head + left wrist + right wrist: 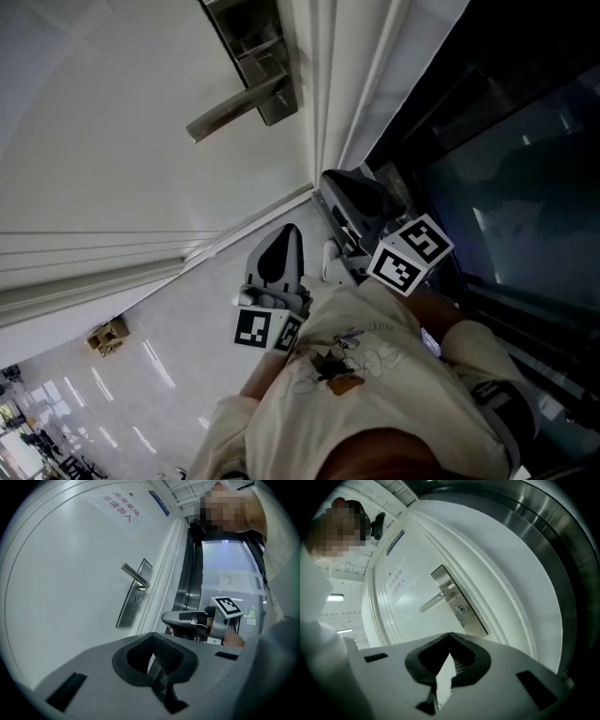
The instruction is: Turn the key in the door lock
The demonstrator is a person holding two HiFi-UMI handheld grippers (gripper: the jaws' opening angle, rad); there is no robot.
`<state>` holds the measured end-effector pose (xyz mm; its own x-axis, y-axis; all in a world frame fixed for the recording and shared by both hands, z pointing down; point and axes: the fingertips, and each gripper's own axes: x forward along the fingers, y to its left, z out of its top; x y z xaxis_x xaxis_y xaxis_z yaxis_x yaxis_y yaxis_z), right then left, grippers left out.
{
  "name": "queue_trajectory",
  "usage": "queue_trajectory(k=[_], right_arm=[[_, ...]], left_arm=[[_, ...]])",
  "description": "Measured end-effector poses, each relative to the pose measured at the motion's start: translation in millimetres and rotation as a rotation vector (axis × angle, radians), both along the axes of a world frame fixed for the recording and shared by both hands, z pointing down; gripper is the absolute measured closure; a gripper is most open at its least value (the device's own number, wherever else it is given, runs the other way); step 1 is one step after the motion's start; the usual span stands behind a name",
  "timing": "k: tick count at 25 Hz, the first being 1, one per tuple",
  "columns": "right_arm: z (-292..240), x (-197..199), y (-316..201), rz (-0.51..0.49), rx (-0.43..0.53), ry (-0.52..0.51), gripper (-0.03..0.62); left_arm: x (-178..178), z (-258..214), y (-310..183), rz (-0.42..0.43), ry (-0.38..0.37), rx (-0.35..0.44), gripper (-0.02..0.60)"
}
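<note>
The white door (112, 141) carries a metal lever handle (234, 111) on a long lock plate (255, 52). In the right gripper view the handle (436, 601) sticks out to the left, with the round keyhole (461, 610) just below it. No key can be made out in it. My left gripper (286, 232) and right gripper (328, 180) hang side by side, well short of the lock plate. Each is shut with nothing between its jaws. The left gripper view shows the plate (132, 601) ahead and the right gripper (165, 618) off to the right.
A white door frame (328, 94) runs beside the lock. To its right is a dark glass panel (506, 169). A printed notice (122, 506) is on the door above the handle. A small cardboard box (108, 336) lies on the pale floor far off.
</note>
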<state>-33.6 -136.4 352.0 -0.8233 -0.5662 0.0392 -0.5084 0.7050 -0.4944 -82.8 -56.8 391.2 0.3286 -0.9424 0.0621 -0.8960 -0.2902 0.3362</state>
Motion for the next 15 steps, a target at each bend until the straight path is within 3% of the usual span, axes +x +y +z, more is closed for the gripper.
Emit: queue_trajectory(k=[7, 15], right_arm=[[9.6, -8.3, 83.5, -0.001, 0.010, 0.093, 0.588], [34.1, -9.0, 156.7, 0.009, -0.015, 0.133, 0.588]], left_arm=[[-6.6, -5.6, 66.8, 0.015, 0.030, 0.016, 0.578], [-9.3, 12.9, 141.9, 0.033, 0.027, -0.042, 0.578]])
